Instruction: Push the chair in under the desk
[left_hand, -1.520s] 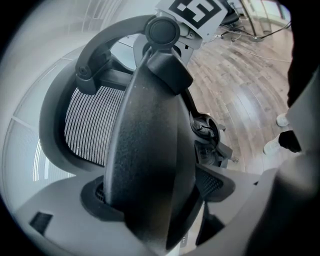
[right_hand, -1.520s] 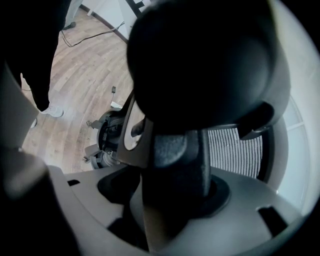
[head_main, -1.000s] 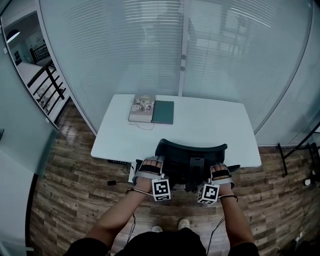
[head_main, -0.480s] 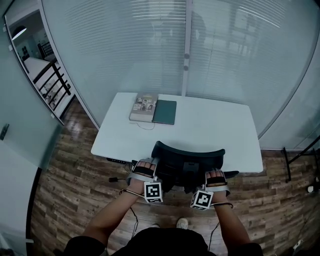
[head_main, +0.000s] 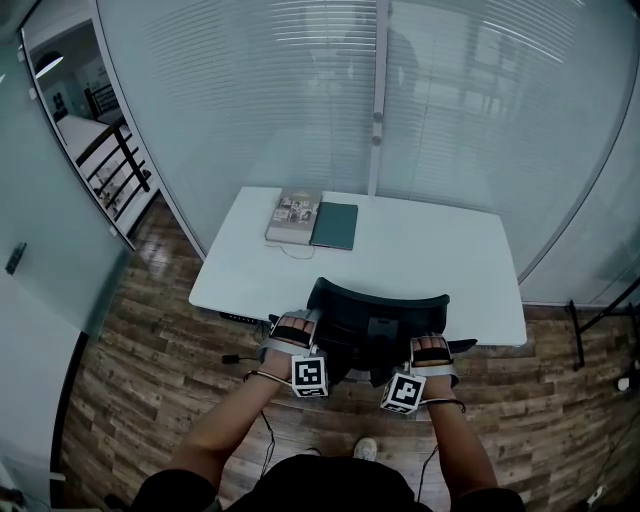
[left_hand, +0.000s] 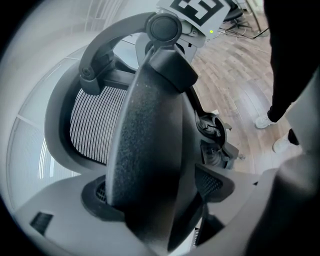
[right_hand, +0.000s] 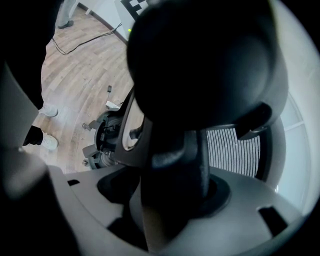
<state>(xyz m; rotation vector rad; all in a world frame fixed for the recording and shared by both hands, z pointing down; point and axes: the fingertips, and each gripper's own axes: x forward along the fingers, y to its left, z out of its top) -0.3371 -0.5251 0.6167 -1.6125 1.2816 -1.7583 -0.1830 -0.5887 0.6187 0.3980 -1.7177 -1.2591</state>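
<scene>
A black office chair (head_main: 375, 310) with a mesh back stands at the front edge of the white desk (head_main: 450, 260), its seat partly under the top. My left gripper (head_main: 295, 335) is shut on the chair's left armrest (left_hand: 150, 150), which fills the space between its jaws. The right gripper (head_main: 432, 350) is clamped the same way on the right armrest (right_hand: 200, 65) and its post. Past each armrest, both gripper views show the mesh back (left_hand: 92, 125).
Two books (head_main: 295, 215) and a green notebook (head_main: 335, 225) lie at the desk's far left. A glass wall with blinds stands behind the desk. A cable (head_main: 235, 358) trails on the wooden floor at the left. My shoe (head_main: 365, 448) is behind the chair base (right_hand: 105, 140).
The head camera has shifted a little and one shoe has left the view. Both grippers stay on the armrests. The chair sits about where it was against the desk.
</scene>
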